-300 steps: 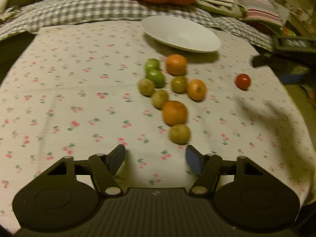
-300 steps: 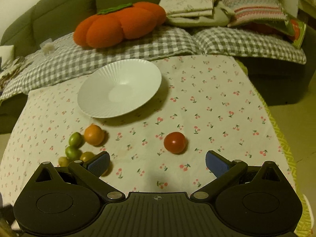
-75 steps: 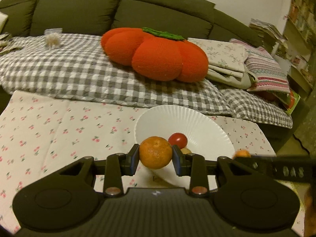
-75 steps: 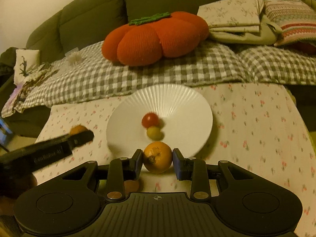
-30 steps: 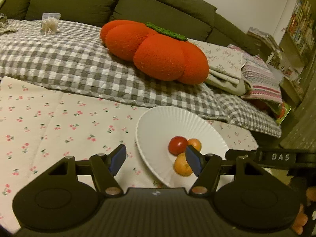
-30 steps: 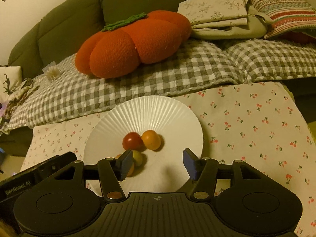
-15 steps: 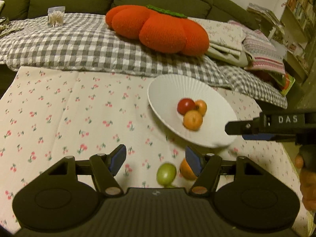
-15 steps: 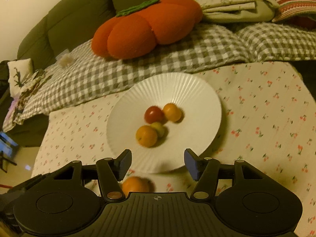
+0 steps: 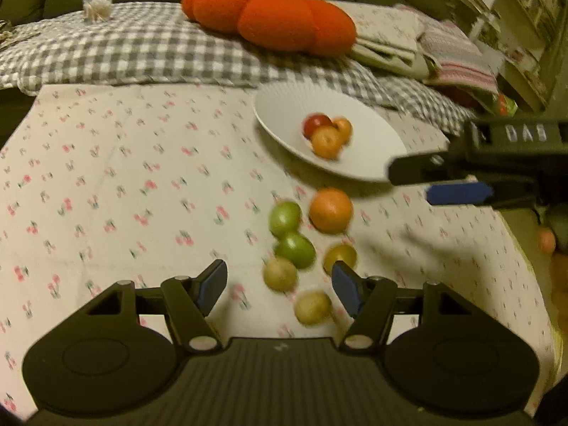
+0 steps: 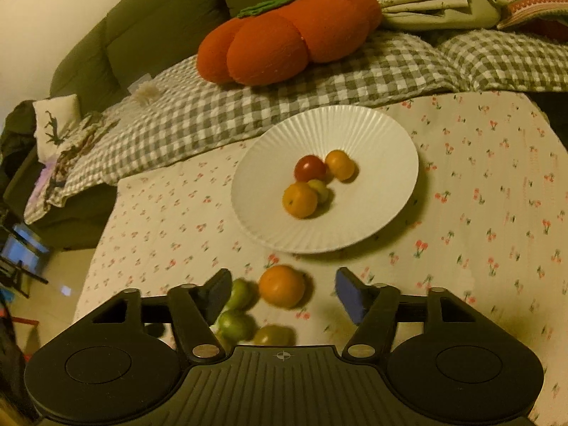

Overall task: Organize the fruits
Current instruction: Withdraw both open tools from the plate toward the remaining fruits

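Note:
A white ribbed plate [image 10: 372, 135] [image 9: 280, 106] holds a red tomato [image 10: 309, 167], two oranges [image 10: 300, 199] and a small green fruit. On the cloth in front of it lie an orange [image 9: 331, 210] [image 10: 282, 285], two green fruits [image 9: 285, 218] and several yellowish ones [image 9: 279, 273]. My left gripper [image 9: 278, 285] is open and empty above the yellowish fruits. My right gripper [image 10: 282, 296] is open and empty over the loose orange; it also shows in the left wrist view [image 9: 458, 177].
A cherry-print cloth [image 9: 106, 184] covers the table. Behind it a checked blanket [image 10: 284, 92] lies on a green sofa with an orange pumpkin cushion [image 10: 284, 35] and folded textiles [image 9: 443, 49]. The table edge drops off at right [image 9: 525, 248].
Both grippers have pulled back from the plate and tilted down toward the loose fruits, which now show between their fingers. Both stay open and empty.

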`<state>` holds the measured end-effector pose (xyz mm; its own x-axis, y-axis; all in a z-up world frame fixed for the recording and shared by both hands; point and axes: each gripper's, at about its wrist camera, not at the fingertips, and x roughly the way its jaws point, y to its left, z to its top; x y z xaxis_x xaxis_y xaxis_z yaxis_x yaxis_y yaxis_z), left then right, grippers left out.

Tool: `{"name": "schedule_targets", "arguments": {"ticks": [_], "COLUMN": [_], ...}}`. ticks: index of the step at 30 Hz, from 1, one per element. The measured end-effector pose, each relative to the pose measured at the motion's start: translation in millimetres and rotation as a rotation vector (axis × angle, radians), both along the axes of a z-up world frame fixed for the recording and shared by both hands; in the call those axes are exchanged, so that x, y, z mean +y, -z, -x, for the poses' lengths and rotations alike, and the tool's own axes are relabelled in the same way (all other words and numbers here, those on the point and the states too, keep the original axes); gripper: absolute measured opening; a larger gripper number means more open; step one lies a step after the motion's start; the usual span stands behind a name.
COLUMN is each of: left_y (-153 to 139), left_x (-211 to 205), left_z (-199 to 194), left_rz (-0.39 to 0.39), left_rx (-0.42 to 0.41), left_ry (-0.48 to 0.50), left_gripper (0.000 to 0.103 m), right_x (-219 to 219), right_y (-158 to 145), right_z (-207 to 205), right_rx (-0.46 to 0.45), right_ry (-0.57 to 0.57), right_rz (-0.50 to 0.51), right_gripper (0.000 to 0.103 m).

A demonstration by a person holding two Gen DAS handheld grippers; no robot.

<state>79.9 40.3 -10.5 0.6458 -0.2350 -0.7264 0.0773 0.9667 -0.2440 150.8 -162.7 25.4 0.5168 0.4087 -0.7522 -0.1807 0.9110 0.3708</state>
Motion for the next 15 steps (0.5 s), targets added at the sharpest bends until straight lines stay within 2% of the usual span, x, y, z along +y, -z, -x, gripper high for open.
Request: {"name": "schedule_targets", "arguments": {"ticks": [2, 8, 12, 15], "left_y": [4, 20, 25, 25], "left_x": [-9, -34, -37, -39], "left_z": [7, 14, 12, 11], "left_rz": [-0.01, -0.098, -0.112, -0.122], "left_rx": [-0.002, -0.02, -0.028, -0.037], "left_ry": [0.012, 0.054, 0.046, 0.048], "left_gripper": [0.063, 0.049, 0.041, 0.03], "right_x": [6, 11, 7, 5], "right_y": [2, 12, 18, 20], "right_z": [7, 15, 15, 15], "right_rx": [0.012, 0.024, 0.032, 0.033], "right_ry": [-0.019, -0.031, -0.018, -0.015], "right_rz": [0.003, 0.039, 0.051, 0.057], "right_gripper": [0.068, 0.069, 0.069, 0.069]}}
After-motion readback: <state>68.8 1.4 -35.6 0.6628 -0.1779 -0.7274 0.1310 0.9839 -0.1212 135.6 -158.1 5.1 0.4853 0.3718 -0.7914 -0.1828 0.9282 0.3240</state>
